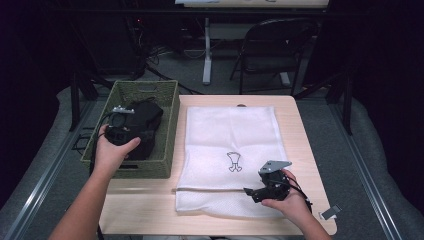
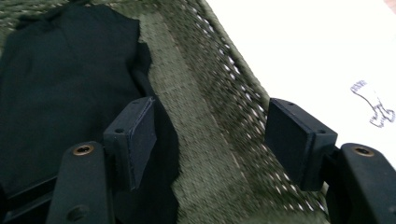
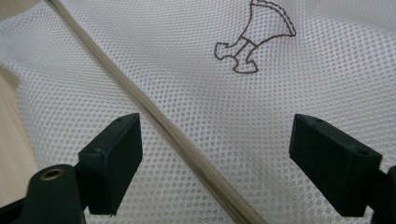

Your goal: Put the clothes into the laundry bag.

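At the left of the high view the left gripper (image 1: 122, 122) hangs over the green woven basket (image 1: 167, 125), its jaws apart and empty in the left gripper view, the dark garment (image 2: 60, 84) lying in the basket to the left, just beyond one pad. Right of centre lies the white mesh laundry bag (image 1: 232, 135) flat on the wooden table (image 1: 307, 150), and at lower right the right gripper (image 1: 252, 192) rests over its near end, jaws spread wide with the zipper (image 3: 159, 119) running between them, pads off it. This looks like the start of bagging the garment: next, the left jaws must lower and pinch the cloth. The garment's folds are too dark to read, and whether the zipper is open I cannot tell.
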A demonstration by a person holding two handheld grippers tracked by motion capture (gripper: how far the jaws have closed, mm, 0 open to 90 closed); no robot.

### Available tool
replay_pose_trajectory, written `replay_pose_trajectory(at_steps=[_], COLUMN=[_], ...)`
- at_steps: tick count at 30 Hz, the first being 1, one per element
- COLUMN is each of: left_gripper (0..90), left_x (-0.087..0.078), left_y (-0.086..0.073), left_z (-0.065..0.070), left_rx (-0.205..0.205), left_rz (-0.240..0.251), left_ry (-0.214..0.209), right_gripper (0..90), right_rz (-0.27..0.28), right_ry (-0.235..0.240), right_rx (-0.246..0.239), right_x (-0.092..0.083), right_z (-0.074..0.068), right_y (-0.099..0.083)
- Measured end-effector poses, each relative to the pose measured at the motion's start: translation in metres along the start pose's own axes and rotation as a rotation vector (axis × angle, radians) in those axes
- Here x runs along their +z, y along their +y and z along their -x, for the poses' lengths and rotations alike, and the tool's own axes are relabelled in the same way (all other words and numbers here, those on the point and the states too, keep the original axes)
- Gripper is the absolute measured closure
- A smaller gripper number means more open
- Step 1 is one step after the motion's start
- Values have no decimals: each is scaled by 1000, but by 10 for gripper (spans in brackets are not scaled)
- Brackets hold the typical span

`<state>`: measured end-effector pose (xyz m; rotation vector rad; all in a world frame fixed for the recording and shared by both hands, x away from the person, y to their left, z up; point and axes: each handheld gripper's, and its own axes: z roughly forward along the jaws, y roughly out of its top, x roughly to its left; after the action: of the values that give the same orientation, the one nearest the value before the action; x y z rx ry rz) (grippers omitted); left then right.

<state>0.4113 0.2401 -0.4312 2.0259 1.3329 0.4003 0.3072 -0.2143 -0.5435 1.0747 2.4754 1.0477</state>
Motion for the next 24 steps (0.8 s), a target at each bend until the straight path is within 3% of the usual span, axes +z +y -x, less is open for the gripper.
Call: replay_pose_trajectory(at_steps=[5,9,12,19,24], left_gripper=[302,186,156,157,158], left_x=[4,10,16,26,35], left_y=[10,16,21,30,32], left_z=[-9,-19,-25,-40,-51], left_rx=[-18,-62,-61,-86,-103], left_rz=[0,-25,-55,-91,-105], left_ry=[38,37,76,123,125], right_gripper=[147,146,146,144,144], right_rz=[7,6,-2,1,2], right_ry=[-8,-8,-5,-22,-27], right_rx=[19,18,16,7,12], right_x=[0,0,2,2,2], right_z=[2,3,2,2,3], right_y=[-1,-2,-2,-2,-2])
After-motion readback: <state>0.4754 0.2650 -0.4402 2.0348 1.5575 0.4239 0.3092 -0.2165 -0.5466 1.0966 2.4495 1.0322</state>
